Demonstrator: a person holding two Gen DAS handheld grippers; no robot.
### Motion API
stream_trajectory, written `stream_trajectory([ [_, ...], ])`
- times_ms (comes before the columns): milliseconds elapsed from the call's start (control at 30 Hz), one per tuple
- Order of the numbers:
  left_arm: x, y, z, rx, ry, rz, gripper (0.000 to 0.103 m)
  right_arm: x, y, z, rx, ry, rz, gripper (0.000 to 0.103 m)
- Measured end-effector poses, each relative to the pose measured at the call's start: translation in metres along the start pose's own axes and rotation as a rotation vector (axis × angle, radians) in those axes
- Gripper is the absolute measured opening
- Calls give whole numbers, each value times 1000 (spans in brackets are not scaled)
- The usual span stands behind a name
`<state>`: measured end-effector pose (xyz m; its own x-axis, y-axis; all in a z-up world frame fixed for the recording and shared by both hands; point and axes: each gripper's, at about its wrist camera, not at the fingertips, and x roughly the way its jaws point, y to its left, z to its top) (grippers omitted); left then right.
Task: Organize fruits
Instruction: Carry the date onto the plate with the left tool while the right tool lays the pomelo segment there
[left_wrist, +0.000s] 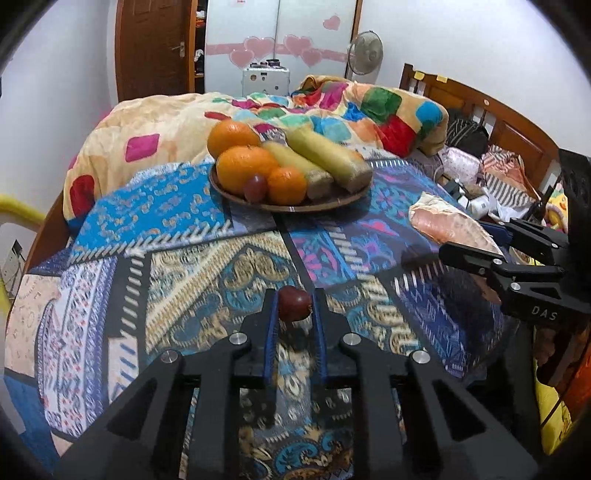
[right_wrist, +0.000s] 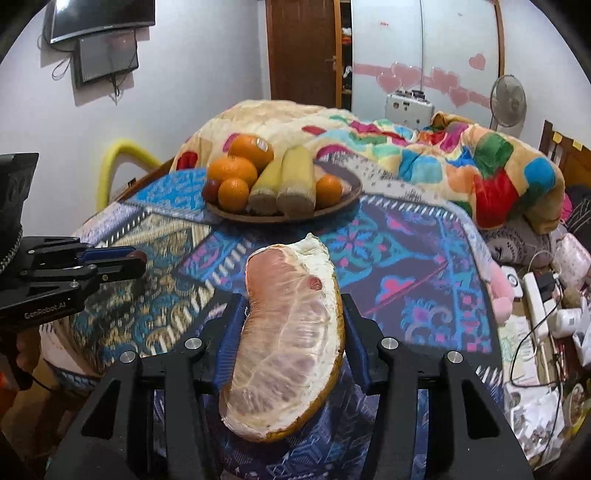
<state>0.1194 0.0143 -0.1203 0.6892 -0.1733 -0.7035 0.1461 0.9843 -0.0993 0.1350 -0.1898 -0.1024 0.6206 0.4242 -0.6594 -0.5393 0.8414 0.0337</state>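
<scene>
Surface: a bed spread with a patterned blue cloth (left_wrist: 207, 258), a colourful patchwork quilt (left_wrist: 369, 107) heaped behind it.
Room: a brown wooden door (left_wrist: 151, 48) and a white wardrobe with pink heart stickers (left_wrist: 280, 40) at the far wall; a standing fan (right_wrist: 508, 101) near the wooden headboard (left_wrist: 480, 107); two dark screens (right_wrist: 103, 37) mounted high on the wall (seen from the right wrist view only).
Clutter: bags, cables and small boxes lie along the headboard side of the bed, too jumbled to name.
Plate: a shallow brown plate (right_wrist: 343, 201) sits on the cloth toward the quilt, well apart from both tools.
On the plate: oranges (left_wrist: 245, 166), two yellow-green banana-like pieces with cut ends (left_wrist: 328, 158), and a small dark red fruit (left_wrist: 255, 187) at the near edge, touching two oranges.
Left gripper (left_wrist: 294, 303): its fingers are closed on a small red fruit (left_wrist: 293, 304), pinched between the blue pads right at the tips, above the cloth.
Right gripper (right_wrist: 295, 306): its fingers clasp a large pomelo wedge (right_wrist: 288, 347) (pinkish flesh facing up, white pith, yellow rind along one edge); the wedge runs lengthwise between the fingers and sticks out past their tips toward the plate.
The two tools: side by side, apart, both pointing toward the plate.
</scene>
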Motion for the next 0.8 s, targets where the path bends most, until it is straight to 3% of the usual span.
stream_trajectory([
  [500, 10, 8, 64, 28, -93, 44, 17, 12, -15, 52, 16, -105, -9, 47],
  [800, 40, 18, 102, 32, -81, 43, 17, 39, -11, 84, 1, -116, 15, 47],
])
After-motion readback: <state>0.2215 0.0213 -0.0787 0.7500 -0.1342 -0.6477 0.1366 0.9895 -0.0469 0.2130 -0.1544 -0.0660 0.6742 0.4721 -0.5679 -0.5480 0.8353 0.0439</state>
